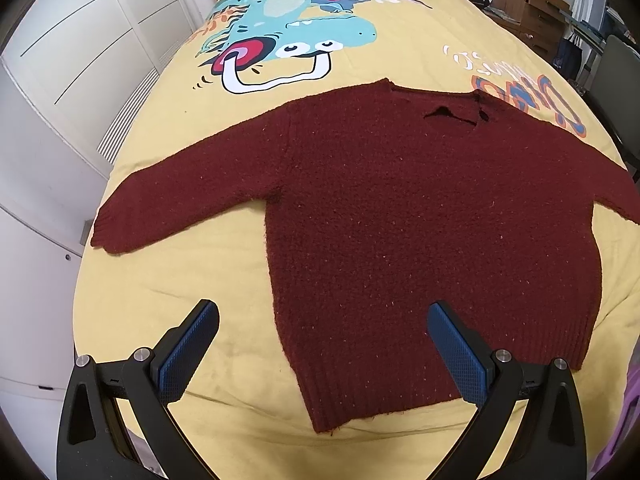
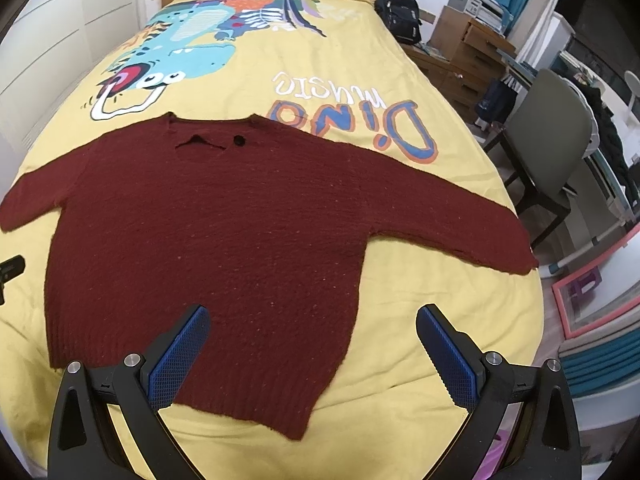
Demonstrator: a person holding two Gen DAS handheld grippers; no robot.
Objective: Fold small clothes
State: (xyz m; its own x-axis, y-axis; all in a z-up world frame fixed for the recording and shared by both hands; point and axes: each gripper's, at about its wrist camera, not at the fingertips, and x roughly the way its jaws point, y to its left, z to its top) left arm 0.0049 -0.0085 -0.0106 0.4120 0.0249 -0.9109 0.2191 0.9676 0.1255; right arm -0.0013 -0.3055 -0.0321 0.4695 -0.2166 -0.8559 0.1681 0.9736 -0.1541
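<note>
A small dark red knitted sweater [image 1: 420,208] [image 2: 216,236] lies flat on the yellow bedspread, both sleeves spread out sideways, neck toward the headboard, ribbed hem toward me. My left gripper [image 1: 322,322] hovers open above the hem's left corner, one blue pad over the bedspread and one over the knit. My right gripper [image 2: 312,320] hovers open above the hem's right corner, its left pad over the sweater, its right pad over bare bedspread. Neither holds anything. A black part of the left gripper shows at the left edge of the right wrist view [image 2: 10,270].
The bed [image 2: 400,92] carries a dinosaur print and "Dino music" lettering. White wardrobe doors [image 1: 60,60] run along the left side. Right of the bed stand a grey chair [image 2: 548,140], wooden drawers [image 2: 468,52], a black backpack [image 2: 400,12] and a pink frame [image 2: 592,308] on the floor.
</note>
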